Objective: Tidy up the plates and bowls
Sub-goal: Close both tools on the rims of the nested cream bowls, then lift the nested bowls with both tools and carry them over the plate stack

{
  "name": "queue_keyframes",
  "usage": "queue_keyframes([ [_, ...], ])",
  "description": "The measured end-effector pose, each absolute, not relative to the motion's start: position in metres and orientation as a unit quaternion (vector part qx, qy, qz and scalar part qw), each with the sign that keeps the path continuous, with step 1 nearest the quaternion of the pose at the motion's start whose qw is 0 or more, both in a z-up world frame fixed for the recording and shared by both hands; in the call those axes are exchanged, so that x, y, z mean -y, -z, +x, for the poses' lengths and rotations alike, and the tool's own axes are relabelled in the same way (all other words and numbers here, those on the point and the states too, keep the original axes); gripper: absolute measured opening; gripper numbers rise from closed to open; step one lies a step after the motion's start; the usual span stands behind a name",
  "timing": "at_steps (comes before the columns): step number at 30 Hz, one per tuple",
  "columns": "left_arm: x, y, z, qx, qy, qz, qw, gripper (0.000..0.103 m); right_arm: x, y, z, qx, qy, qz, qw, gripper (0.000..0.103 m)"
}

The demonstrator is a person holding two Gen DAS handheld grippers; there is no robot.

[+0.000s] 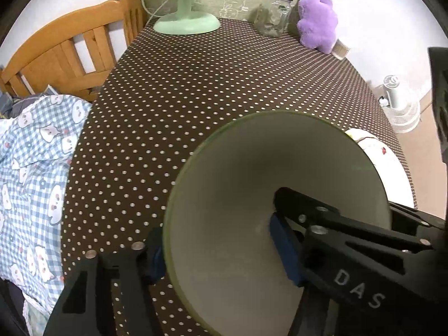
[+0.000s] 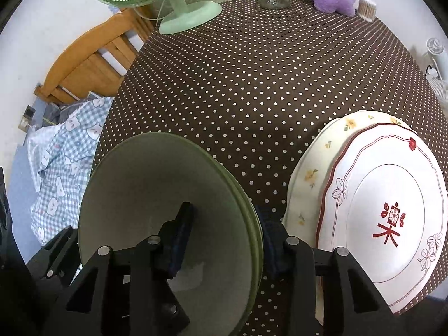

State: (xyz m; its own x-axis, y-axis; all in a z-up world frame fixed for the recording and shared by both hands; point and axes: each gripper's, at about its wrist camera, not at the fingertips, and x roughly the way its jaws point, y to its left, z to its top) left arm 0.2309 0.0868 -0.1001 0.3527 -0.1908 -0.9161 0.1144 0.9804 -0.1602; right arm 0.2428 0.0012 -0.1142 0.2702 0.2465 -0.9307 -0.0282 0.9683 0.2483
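A pale green bowl [image 1: 252, 184] fills the lower middle of the left wrist view. My left gripper [image 1: 218, 249] is shut on its left rim, one finger inside and one outside. In the right wrist view my right gripper [image 2: 224, 238] is shut on the right rim of green bowls [image 2: 145, 184]; a second rim edge shows there, so they look nested. Two white plates are stacked at the right: a red-patterned plate [image 2: 392, 196] on a yellow-flowered plate [image 2: 310, 168]. The plates' edge shows in the left wrist view [image 1: 386, 162] behind the bowl.
The table has a brown polka-dot cloth [image 1: 210, 89]. At its far end stand a green desk fan [image 1: 184, 14], a glass jar [image 1: 274, 14], a purple plush toy [image 1: 316, 19] and a cotton-swab box [image 2: 366, 8]. A wooden bed frame [image 1: 70, 50] with checkered bedding [image 1: 33, 168] lies left.
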Motion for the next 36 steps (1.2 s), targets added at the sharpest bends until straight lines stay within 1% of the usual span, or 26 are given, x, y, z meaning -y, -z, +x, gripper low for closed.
queue_keyframes([
  [7,-0.089,0.099,0.227,-0.56,0.092,-0.05,0.822,0.06,-0.002,0.113,0.241,-0.598,-0.084,0.09,0.792,0.047],
  [17,-0.084,0.09,0.224,-0.564,0.095,-0.045,0.819,0.06,0.004,0.109,0.239,-0.603,-0.076,0.094,0.789,0.048],
  [36,-0.054,0.046,0.225,-0.534,0.096,-0.032,0.839,0.06,0.041,0.061,0.225,-0.569,-0.072,0.102,0.813,0.048],
])
